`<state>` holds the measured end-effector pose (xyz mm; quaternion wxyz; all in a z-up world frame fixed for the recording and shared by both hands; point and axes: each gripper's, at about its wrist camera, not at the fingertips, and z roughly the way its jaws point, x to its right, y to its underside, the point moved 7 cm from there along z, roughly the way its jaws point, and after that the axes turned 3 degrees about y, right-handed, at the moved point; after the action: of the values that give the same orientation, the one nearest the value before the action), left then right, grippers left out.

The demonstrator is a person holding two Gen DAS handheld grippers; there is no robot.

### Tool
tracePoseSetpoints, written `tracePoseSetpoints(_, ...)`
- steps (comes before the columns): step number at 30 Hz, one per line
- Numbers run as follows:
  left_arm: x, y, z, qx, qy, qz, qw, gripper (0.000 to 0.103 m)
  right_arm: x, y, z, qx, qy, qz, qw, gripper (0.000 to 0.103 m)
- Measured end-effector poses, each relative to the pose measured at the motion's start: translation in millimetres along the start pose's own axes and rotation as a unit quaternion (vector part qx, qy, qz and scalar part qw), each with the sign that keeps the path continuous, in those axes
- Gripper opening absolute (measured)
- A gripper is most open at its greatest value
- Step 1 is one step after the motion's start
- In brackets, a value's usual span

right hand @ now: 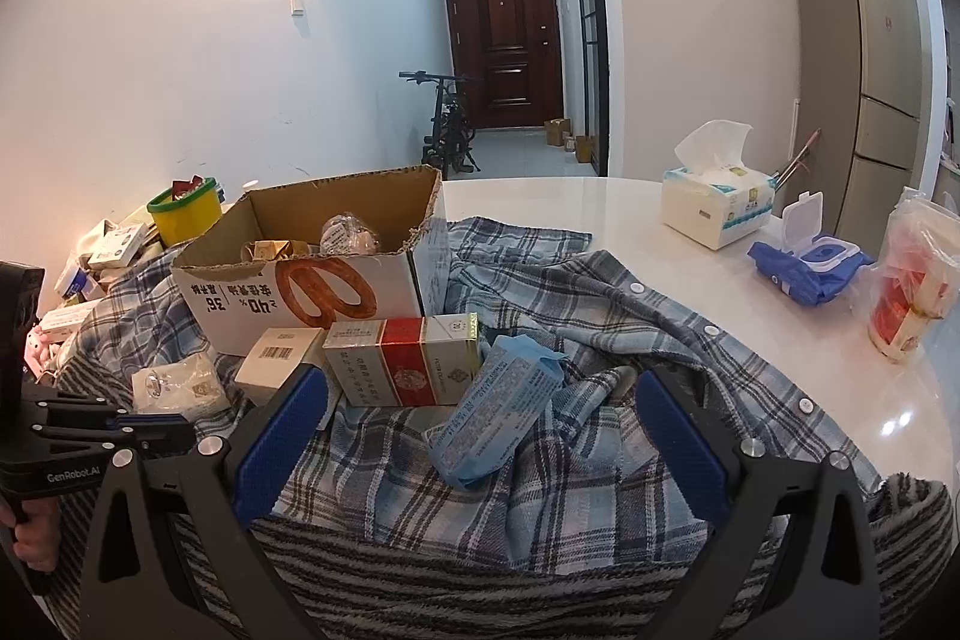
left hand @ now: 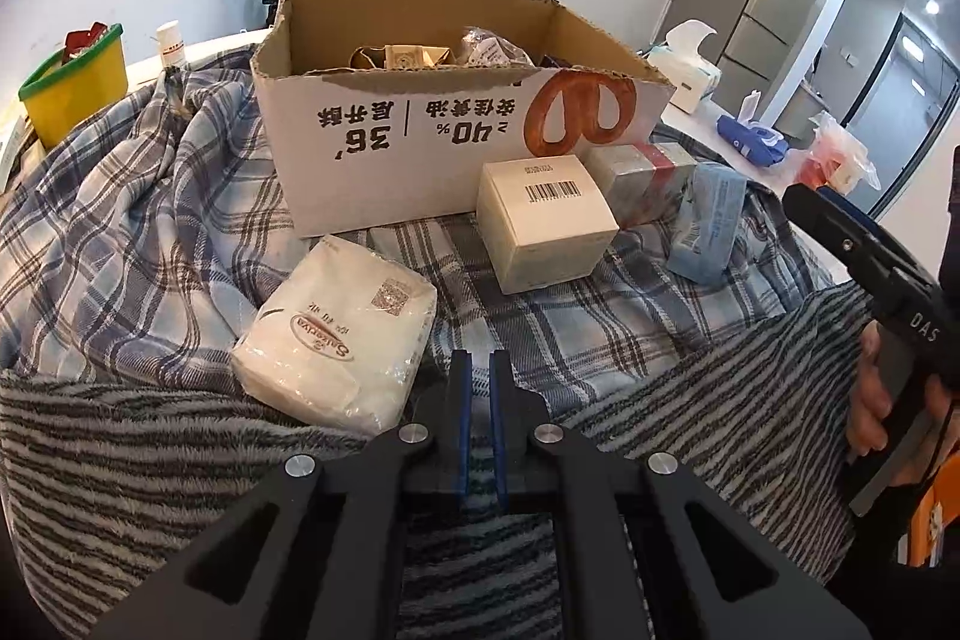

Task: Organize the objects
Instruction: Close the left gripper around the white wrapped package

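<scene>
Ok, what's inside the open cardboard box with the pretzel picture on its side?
The open cardboard box holds a small tan carton and a clear plastic-wrapped packet. Its front wall hides the floor and anything lying lower down.

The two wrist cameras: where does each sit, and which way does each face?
Left wrist: on the left gripper, fingers shut, facing the white plastic-wrapped packet; a hand shows.
Right wrist: on the right gripper, fingers open, facing the light blue packet.
Shared: the open cardboard box with pretzel print on the plaid cloth.
</scene>
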<state>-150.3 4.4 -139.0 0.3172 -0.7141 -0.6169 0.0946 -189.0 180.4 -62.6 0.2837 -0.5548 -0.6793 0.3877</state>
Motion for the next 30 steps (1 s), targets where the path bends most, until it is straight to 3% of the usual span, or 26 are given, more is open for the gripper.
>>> tracePoseSetpoints(3, -4.2, 2.9, -2.0, -0.014, 0.001, -0.007, 0.9999, 0.014, 1.4, 0.9, 1.5, -0.003, 0.0, 0.004, 1.0, 0.102)
tracePoseSetpoints(5, -4.1, 5.3, -4.8, -0.018, 0.008, -0.005, 0.9998, 0.05, 2.0, 0.7, 2.0, -0.005, -0.001, 0.007, 1.0, 0.102)
tracePoseSetpoints(7, 0.5, 4.0, -9.2, -0.005, 0.006, 0.009, 0.9999, 0.064, 0.8, 0.1, 0.9, -0.005, -0.002, 0.005, 1.0, 0.102)
tracePoseSetpoints(10, 6.7, -0.2, -12.7, 0.004, -0.041, 0.053, 0.9977, 0.076, -2.4, -0.8, -1.3, -0.001, -0.003, -0.005, 1.0, 0.102)
tracePoseSetpoints(12, 6.4, -7.1, -17.6, 0.015, -0.068, 0.075, 0.9948, 0.076, -4.2, -0.6, -1.2, 0.0, -0.004, -0.008, 1.0, 0.102)
tracePoseSetpoints(15, -0.4, -20.7, -24.3, 0.024, -0.076, 0.082, 0.9934, 0.078, -4.8, 0.8, 0.2, -0.004, -0.008, -0.009, 1.0, 0.102)
tracePoseSetpoints(19, -22.1, -35.6, -4.8, -0.017, -0.112, 0.106, 0.9879, 0.082, -4.8, 1.3, 1.6, -0.009, -0.009, -0.006, 1.0, 0.102)
tracePoseSetpoints(23, -39.8, -34.4, 20.4, -0.069, -0.108, 0.105, 0.9863, 0.082, -16.1, -5.8, -1.9, -0.011, -0.025, -0.005, 1.0, 0.102)
tracePoseSetpoints(30, -36.7, -27.2, 19.3, -0.072, -0.073, 0.116, 0.988, 0.082, -40.8, -13.9, -5.1, 0.002, -0.017, -0.04, 0.999, 0.102)
